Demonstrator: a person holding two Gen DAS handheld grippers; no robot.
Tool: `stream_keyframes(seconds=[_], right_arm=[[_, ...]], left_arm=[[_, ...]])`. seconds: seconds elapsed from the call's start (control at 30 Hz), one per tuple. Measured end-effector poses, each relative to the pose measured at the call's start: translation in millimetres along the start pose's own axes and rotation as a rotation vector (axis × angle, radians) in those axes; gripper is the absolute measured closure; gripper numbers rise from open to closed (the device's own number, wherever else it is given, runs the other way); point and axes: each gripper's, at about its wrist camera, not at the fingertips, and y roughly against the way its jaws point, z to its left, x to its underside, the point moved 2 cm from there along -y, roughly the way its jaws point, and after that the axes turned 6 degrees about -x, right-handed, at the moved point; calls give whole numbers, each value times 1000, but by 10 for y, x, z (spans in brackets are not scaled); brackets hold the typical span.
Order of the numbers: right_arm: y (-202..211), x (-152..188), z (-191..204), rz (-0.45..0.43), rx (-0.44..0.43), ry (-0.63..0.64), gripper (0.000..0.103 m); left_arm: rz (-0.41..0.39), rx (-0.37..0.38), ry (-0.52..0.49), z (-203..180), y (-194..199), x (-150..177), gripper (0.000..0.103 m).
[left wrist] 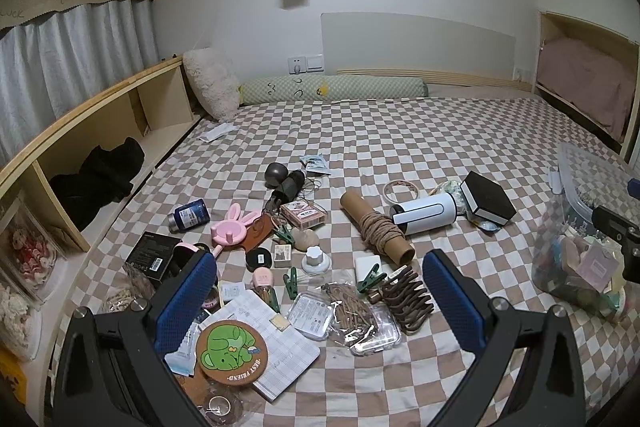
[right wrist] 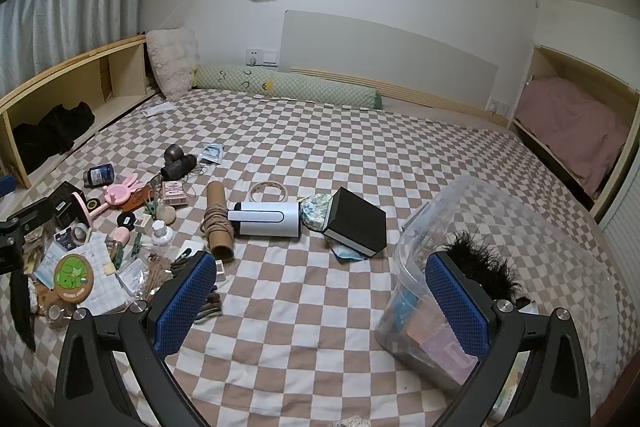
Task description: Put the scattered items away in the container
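clutter (left wrist: pixel 304 267) mostly covers the checkered bed (right wrist: pixel 320 147) beside a partly filled clear container (right wrist: pixel 460 267), so tidying is barely underway, with both left gripper (left wrist: pixel 320 291) and right gripper (right wrist: pixel 320 291) wide apart, empty.

Three green plastic clothes pegs (left wrist: pixel 289 281) are counted on the checked bedspread, along with one brown cardboard tube wound with rope (left wrist: pixel 376 227), one black square box (left wrist: pixel 487 198), one ring of beige tape (left wrist: pixel 401 190) and one clear plastic container (right wrist: pixel 492 227).
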Motion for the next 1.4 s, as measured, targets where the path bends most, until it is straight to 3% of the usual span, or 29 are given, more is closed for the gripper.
stream_keyframes(seconds=[1.4], right_arm=[[0,-13,36,6,-12,15,0]], left_arm=[[14,1,5,14,7,-42,0]])
